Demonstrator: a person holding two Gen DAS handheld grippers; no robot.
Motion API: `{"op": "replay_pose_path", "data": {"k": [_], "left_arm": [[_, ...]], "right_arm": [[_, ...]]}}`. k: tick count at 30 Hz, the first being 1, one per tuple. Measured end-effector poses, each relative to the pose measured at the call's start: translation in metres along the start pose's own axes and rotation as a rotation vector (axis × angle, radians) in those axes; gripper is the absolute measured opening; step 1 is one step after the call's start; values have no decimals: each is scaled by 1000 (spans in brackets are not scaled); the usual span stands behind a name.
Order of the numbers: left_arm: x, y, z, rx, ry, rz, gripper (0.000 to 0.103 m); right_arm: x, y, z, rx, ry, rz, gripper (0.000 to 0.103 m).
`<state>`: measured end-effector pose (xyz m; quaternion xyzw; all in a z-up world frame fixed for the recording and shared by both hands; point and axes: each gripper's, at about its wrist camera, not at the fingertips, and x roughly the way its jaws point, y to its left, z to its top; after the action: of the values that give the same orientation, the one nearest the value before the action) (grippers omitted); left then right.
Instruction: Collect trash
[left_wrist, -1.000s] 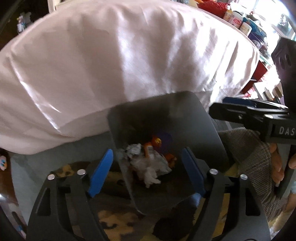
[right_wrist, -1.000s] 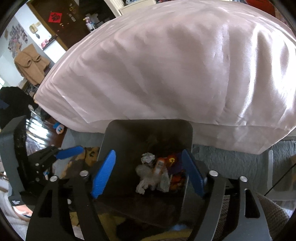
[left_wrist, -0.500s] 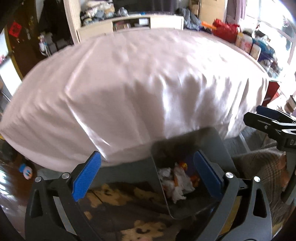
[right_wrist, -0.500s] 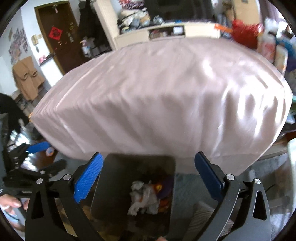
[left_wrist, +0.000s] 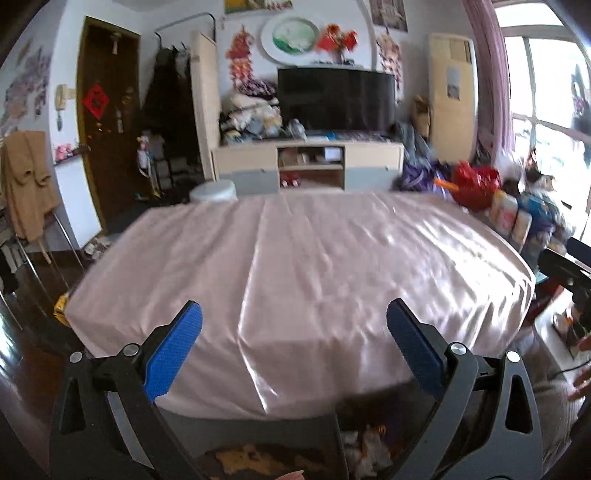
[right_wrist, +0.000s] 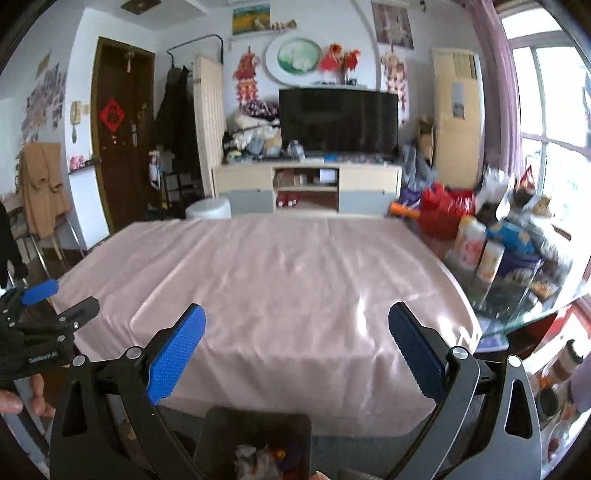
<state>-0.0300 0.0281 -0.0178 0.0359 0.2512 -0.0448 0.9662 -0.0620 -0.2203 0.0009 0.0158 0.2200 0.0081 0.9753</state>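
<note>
While both lack a load, left gripper (left_wrist: 293, 347) and right gripper (right_wrist: 295, 349) agape, glass shelf (right_wrist: 524, 317) only rightward

Red diamond paper sign (right_wrist: 112, 114) with a dark character on the brown door (right_wrist: 122, 155), too small to read, faint white lettering on the left claw (right_wrist: 40, 328) body, blurred, illegible

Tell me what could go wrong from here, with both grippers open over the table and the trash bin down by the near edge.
1. The trash bin sits low at the table's near edge, almost out of both views, so a later drop could miss it.
2. The pink tablecloth overhangs above the bin; a gripper could snag it.
3. Bottles crowd the glass shelf on the right; the right gripper, open like the left gripper, might knock them.
</note>
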Motion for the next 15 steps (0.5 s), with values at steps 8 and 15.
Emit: {"op": "replay_pose_path", "data": {"k": [8,15], "left_arm": [[-21,2,22,-27,-84,9,95],[-23,3,25,-39,-107,43,95]], "right_arm": [[-13,15,25,-80,-113,-109,100],[-23,18,22,-93,-161,-112,100]]}}
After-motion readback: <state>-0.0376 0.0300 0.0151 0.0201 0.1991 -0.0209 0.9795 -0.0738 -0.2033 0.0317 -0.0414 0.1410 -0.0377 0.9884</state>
